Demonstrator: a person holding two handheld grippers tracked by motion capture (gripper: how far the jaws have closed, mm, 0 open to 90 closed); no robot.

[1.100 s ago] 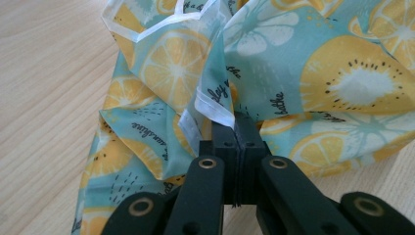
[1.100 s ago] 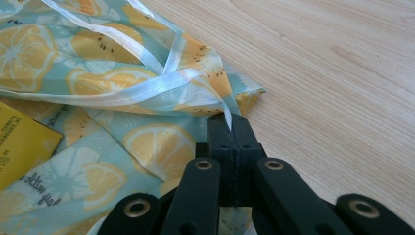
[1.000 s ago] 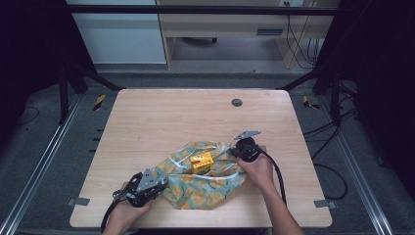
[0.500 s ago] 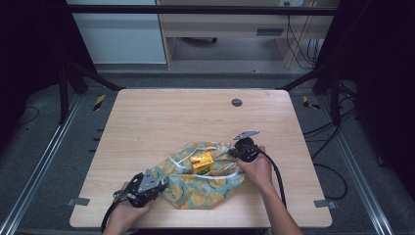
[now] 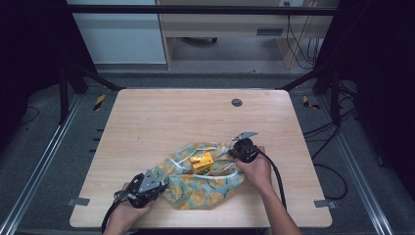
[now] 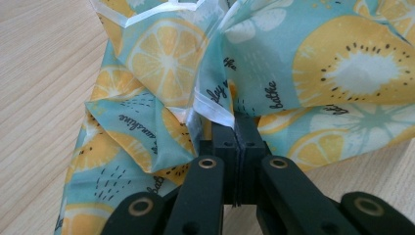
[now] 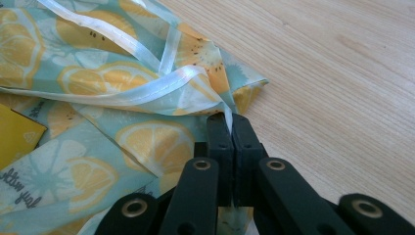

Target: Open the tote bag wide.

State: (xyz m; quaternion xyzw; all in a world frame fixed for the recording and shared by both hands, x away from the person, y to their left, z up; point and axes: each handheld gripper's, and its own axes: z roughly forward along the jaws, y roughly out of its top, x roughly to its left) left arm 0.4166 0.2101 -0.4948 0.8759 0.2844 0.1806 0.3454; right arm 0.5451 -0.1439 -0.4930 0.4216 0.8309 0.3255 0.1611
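From the high view, a teal cloth bag [image 5: 203, 178] printed with orange slices lies crumpled in the lower middle of the frame on the wooden table [image 5: 161, 122]. The left gripper [image 5: 157, 184] sits at the bag's lower left corner, the right gripper [image 5: 236, 152] at its upper right edge, each with a hand behind it. A small yellow box [image 5: 201, 162] rests in the bag's open middle, between the two grippers. A dark round disc [image 5: 237, 102] is set in the table toward the upper middle, well apart from the bag.

In the left gripper view, the two black jaws are pressed together at bottom centre, pinching a white-hemmed fold of the bag [image 6: 195, 93], which bunches upward across the frame.

In the right gripper view, the jaws are likewise closed tight, clamped on the bag's white-edged rim [image 7: 161, 83]. The cloth spreads to the left; a yellow corner at the left edge is probably the box [image 7: 14, 139].
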